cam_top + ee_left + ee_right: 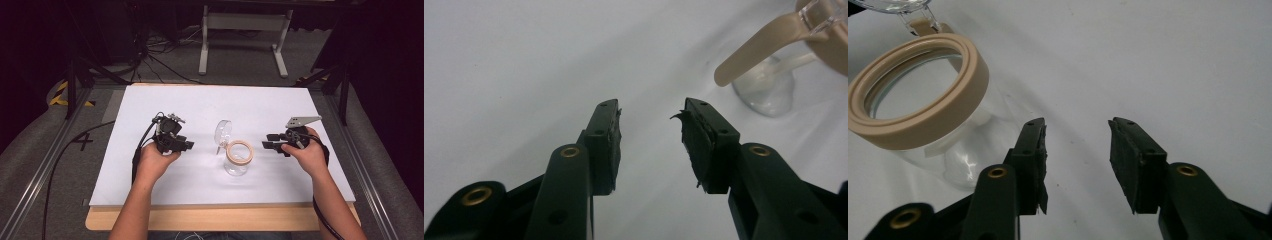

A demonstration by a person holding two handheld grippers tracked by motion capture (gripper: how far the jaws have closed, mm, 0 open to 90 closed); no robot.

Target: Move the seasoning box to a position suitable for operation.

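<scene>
A clear jar (236,162) with a tan rim stands on the white board (150,185), about midway between its left and right edges and somewhat nearer the front edge than the back; its clear lid (223,133) is swung open on a hinge and stands up on the far side of the mouth; the jar looks empty, though its glass makes that hard to judge.

The left gripper (182,145) hovers to the left of the jar, jaws parted with bare board between them, holding nothing; the right gripper (268,141) sits to the right of the jar, jaws likewise spread and empty; in the right gripper view the tan ring (918,97) lies just beside its left jaw, apart from it.

The step in hand looks like the approach, both tools flanking the jar before any contact; the next move probably calls for one gripper to steady the glass body, which is smooth and may slip, while the other takes the lid by its edge and swings it over the mouth; the tan latch tab (756,50) would need pressing home afterwards.
</scene>
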